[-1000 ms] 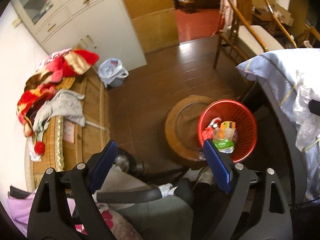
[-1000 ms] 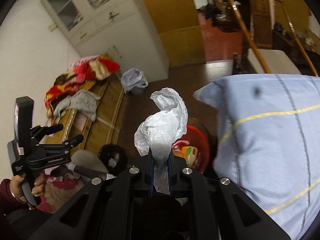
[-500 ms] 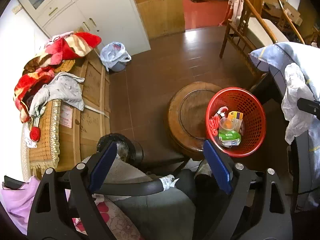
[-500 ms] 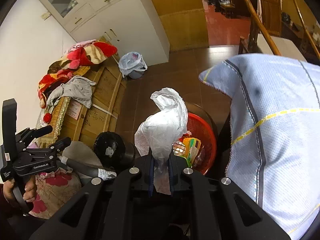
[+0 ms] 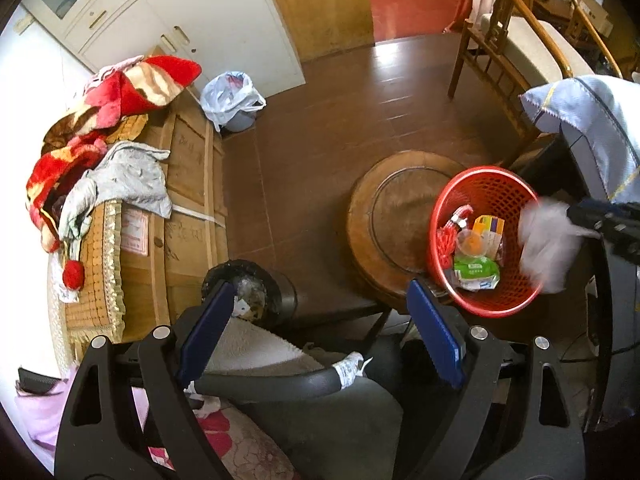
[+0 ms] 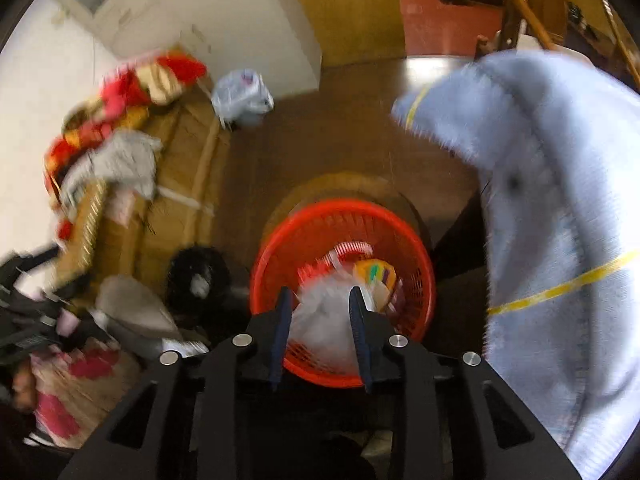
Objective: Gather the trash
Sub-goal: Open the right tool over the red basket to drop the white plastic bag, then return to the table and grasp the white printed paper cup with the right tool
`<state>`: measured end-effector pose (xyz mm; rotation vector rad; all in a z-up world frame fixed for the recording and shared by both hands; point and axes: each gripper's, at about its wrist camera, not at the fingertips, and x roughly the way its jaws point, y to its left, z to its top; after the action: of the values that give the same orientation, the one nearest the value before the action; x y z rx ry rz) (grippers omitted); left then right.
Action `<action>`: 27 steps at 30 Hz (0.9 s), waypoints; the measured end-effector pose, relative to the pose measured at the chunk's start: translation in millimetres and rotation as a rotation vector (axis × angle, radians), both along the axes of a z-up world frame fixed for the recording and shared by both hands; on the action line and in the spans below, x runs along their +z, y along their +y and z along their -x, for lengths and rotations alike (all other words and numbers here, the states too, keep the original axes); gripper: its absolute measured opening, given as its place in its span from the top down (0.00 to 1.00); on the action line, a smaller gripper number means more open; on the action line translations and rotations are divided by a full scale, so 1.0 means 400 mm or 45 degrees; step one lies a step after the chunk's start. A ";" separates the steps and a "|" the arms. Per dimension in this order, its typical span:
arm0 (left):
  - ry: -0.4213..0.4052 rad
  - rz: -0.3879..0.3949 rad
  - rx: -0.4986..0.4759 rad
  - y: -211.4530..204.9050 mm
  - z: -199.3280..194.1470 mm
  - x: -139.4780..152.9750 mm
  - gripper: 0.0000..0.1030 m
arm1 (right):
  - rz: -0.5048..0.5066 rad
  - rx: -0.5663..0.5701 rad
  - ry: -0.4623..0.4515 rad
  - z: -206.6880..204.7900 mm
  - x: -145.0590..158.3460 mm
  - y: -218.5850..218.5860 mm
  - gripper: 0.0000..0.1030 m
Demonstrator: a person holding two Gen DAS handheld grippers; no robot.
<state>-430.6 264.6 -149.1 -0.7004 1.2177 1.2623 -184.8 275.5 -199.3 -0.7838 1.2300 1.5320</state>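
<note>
Down over the red basket [image 6: 344,240] comes the right gripper [image 6: 320,328], and its fingers have just been opening around the white bag [image 6: 324,316], which sits loose between them above the basket's mouth. This is the drop step: the bag seems on its way in with the wrappers [image 5: 476,268] already there. The left gripper [image 5: 320,332] hangs wide open and empty. Next, I judge, the right fingers need to spread fully and lift clear.

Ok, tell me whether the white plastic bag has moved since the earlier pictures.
Yes. The white plastic bag has come down over the red basket, between the right hand-held gripper jaws, which have just been opening.
</note>
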 end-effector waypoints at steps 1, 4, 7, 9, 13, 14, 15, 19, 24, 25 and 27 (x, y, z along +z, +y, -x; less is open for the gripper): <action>-0.008 -0.004 -0.007 0.010 -0.006 0.006 0.17 | -0.034 -0.019 0.011 -0.011 0.027 -0.001 0.64; -0.046 -0.030 -0.049 0.038 -0.046 0.033 0.17 | -0.170 -0.068 0.017 -0.053 0.142 -0.014 0.63; -0.090 -0.079 -0.140 0.060 -0.115 0.074 0.17 | -0.300 -0.152 -0.015 -0.109 0.260 -0.052 0.60; -0.129 -0.111 -0.237 0.071 -0.189 0.105 0.17 | -0.348 -0.206 -0.046 -0.146 0.307 -0.089 0.58; -0.206 -0.124 -0.432 0.072 -0.333 0.140 0.17 | -0.379 -0.392 -0.137 -0.242 0.371 -0.209 0.57; -0.229 -0.122 -0.513 0.067 -0.391 0.151 0.17 | -0.377 -0.478 -0.163 -0.277 0.384 -0.259 0.57; -0.251 -0.118 -0.596 0.060 -0.449 0.162 0.17 | -0.376 -0.561 -0.189 -0.308 0.395 -0.308 0.57; -0.324 -0.121 -0.889 0.008 -0.644 0.204 0.17 | -0.376 -0.927 -0.289 -0.418 0.430 -0.527 0.57; -0.416 -0.086 -1.370 -0.161 -0.939 0.257 0.17 | -0.386 -1.515 -0.379 -0.457 0.454 -0.867 0.55; -0.432 -0.075 -1.461 -0.206 -0.983 0.265 0.17 | -0.384 -1.619 -0.394 -0.444 0.453 -0.928 0.55; -0.450 -0.063 -1.609 -0.282 -1.053 0.275 0.17 | -0.375 -1.868 -0.424 -0.400 0.444 -1.069 0.54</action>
<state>-9.5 151.8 -39.1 -0.0141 1.0052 0.0985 -24.7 -152.0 -21.8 0.1539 0.8743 0.3058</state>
